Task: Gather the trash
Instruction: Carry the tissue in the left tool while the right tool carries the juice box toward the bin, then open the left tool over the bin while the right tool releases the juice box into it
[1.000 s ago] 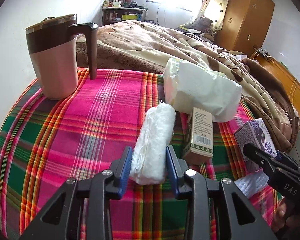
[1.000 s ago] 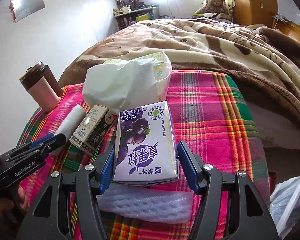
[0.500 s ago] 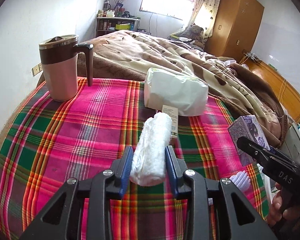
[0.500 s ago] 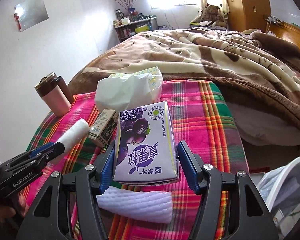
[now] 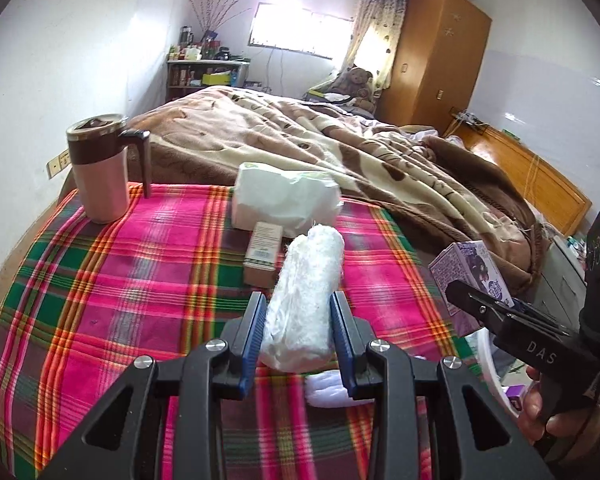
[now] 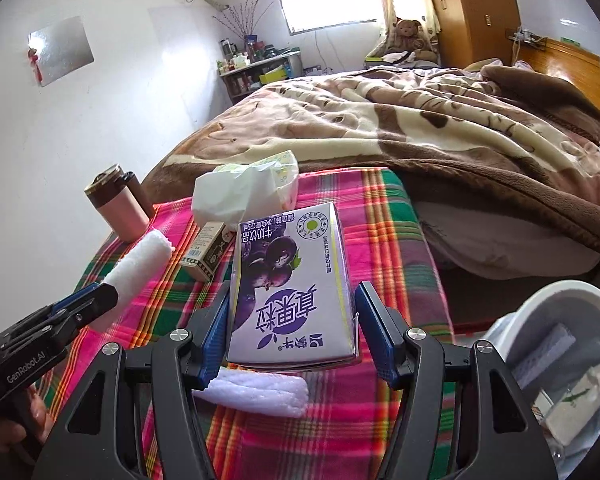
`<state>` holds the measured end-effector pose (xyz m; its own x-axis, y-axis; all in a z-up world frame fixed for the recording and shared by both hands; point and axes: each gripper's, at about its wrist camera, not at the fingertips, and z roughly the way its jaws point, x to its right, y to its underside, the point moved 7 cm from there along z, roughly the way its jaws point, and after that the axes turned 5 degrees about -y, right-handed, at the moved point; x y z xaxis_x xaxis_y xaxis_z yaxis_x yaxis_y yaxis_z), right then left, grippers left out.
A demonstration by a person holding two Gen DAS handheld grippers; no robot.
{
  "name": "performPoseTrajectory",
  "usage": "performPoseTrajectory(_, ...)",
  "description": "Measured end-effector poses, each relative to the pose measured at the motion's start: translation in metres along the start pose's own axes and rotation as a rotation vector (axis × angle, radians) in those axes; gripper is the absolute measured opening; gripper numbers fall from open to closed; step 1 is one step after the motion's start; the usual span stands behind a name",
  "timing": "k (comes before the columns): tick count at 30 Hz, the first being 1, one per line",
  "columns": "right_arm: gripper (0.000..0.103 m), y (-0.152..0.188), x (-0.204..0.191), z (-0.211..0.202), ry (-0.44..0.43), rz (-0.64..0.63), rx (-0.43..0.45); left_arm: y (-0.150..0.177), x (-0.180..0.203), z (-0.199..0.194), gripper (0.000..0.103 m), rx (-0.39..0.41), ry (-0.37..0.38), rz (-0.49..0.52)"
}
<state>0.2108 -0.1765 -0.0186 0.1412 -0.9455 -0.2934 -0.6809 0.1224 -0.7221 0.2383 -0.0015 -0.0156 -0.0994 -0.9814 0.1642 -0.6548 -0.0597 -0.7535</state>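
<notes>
A: Item one, nearest?

B: Left gripper [image 5: 298,332], jaws clamped on a white foam roll [image 5: 306,300], held clear above the table [image 5: 100,304]. Right gripper [image 6: 290,332], jaws closed on a purple milk carton [image 6: 292,292], also lifted off the plaid cloth.

A: Under them?

B: One white foam sleeve [image 6: 256,390] lying on the table, just below the carton. Not held.

A: Bin?

B: White bin [image 6: 560,368] with a liner, low to the right off the table's edge; some pieces already inside.

A: Farther along?

B: Small brown box [image 5: 262,258] lying on the table, touching a white tissue pack [image 5: 284,204] behind it. Pink mug [image 5: 100,172] with dark lid, far left corner. Beyond that, a bed with a brown blanket [image 5: 340,148].

A: Step in hand?

B: Judged: carrying both pieces to the bin. Next calls for swinging each gripper over the bin's mouth, then parting the jaws. Sleeve and box appear left to collect.
</notes>
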Motion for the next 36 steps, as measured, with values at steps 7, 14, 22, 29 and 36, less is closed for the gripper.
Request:
performPoseTrajectory(7, 0.061, 0.006, 0.028, -0.034, 0.044, 0.034, 0.037, 0.006, 0.044, -0.014, 0.034, 0.020, 0.078, 0.035)
performPoseTrajectory(14, 0.061, 0.014, 0.060, -0.063, 0.091, 0.085, 0.071, 0.013, 0.094, -0.028, 0.034, 0.039, 0.145, 0.097)
performPoseTrajectory(22, 0.061, 0.026, 0.095, -0.088, 0.145, 0.144, 0.090, 0.030, 0.153, -0.033, 0.034, 0.025, 0.228, 0.170)
performPoseTrajectory(29, 0.061, 0.031, 0.122, -0.110, 0.201, 0.184, 0.113, 0.043, 0.201, -0.034, 0.034, 0.005, 0.297, 0.213)
performPoseTrajectory(36, 0.061, 0.043, 0.148, -0.118, 0.244, 0.223, 0.101, 0.057, 0.239, -0.031, 0.034, -0.010, 0.323, 0.275)
